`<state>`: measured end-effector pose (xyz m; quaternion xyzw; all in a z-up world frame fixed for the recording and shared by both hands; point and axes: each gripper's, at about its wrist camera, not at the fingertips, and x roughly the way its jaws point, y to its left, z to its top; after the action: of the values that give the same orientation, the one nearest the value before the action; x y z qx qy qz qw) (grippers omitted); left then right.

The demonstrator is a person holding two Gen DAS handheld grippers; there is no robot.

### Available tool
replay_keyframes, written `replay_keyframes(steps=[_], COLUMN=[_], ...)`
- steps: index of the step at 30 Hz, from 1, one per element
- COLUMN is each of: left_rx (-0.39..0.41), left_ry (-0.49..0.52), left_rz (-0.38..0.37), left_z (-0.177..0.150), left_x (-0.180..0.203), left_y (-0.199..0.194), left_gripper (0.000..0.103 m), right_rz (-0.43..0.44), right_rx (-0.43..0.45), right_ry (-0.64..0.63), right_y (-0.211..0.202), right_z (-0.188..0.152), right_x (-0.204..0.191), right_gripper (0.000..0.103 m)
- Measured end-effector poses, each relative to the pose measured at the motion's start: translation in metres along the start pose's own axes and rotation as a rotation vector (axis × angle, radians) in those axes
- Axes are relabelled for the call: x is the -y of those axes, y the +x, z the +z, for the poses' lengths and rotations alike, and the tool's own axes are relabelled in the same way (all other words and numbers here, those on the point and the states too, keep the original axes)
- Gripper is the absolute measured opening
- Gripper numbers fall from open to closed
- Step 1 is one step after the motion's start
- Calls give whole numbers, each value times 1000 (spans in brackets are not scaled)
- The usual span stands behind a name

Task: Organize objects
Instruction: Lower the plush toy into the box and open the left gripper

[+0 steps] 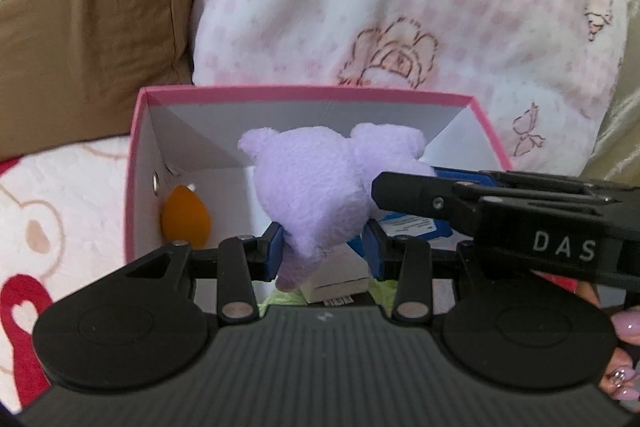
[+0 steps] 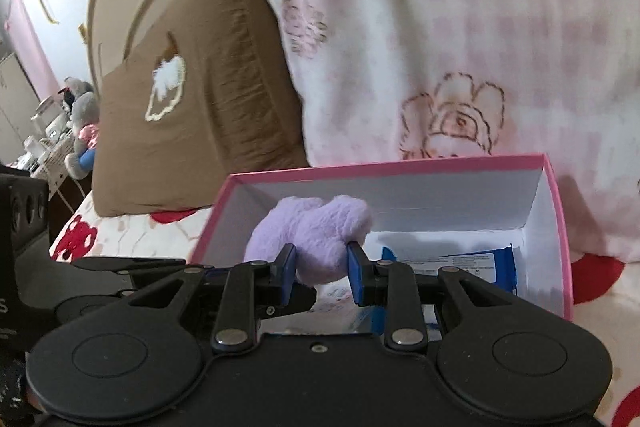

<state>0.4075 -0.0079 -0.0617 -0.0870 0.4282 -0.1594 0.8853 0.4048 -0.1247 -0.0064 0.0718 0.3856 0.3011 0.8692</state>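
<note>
Both pairs of blue fingers are closed on the same lilac plush toy [image 1: 304,183]: the left gripper [image 1: 324,247] pinches its lower part, and the right gripper [image 2: 322,269] clamps another lobe of it, its black body reaching in from the right in the left wrist view. Underneath lies a bed covered by a white quilt [image 1: 60,207] printed with red hearts and bear outlines; behind stand a brown pillow [image 2: 192,107] with a white embroidered patch and a large white-and-pink checked cushion [image 1: 400,7] with sketched roses. Far left in the right wrist view, a grey stuffed animal [image 2: 82,119] sits by a cluttered shelf. Soft, fuzzy and pale purple, with rounded ear-like bumps, the toy hangs over the open pink box [image 1: 304,93], just inside its white walls. Within the box rest an orange teardrop-shaped sponge [image 1: 186,213] against the left wall and a blue packet [image 2: 452,265] with a white label on the floor toward the right.
</note>
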Motion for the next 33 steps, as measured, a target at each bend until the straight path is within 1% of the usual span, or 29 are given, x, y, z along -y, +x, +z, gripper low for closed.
replay_keyframes(steps=[3,5,9,13,15,19,22,24,26,28,30,33], left_rx=[-21,-36,-54,-89,-90,-97,-104,-122,-131,-137,-143,-161], left_ry=[-21,-22,-33,-92,-91,-108,-116,-139,-167,-161,-154,-167], left_rz=[-4,4,10,14,16,6,12,8,8,24,41,71], left_z=[-1,-2,-5,-5,-5,-5,-5,-4,-2,-1,1,6], left_x=[-4,-4,-6,-13,-14,-14,-14,-17,-20,-19,-18,-17], left_y=[12,20,30,42,46,48,50,52,55,58,62,69], left_gripper=[38,38,38,37,37,38,36,35,35,34,34,34], right_rz=[7,6,-16,-52,-59,-85,-96,-108,-96,-95,-109,-165], right_rx=[-15,-22,-43,-52,-52,-58,-61,-56,-59,-54,-43,-7], right_ry=[63,79,94,134,150,163,192,200,225,230,200,179], right_y=[13,20,35,48,53,55,54,52,50,48,46,41], right_z=[-3,-5,-10,-14,-16,-15,-14,-14,-14,-14,-13,-10], right_x=[15,20,26,32,33,37,42,47,52,53,50,50], right_gripper=[32,32,32,31,31,31,31,34,36,36,36,36])
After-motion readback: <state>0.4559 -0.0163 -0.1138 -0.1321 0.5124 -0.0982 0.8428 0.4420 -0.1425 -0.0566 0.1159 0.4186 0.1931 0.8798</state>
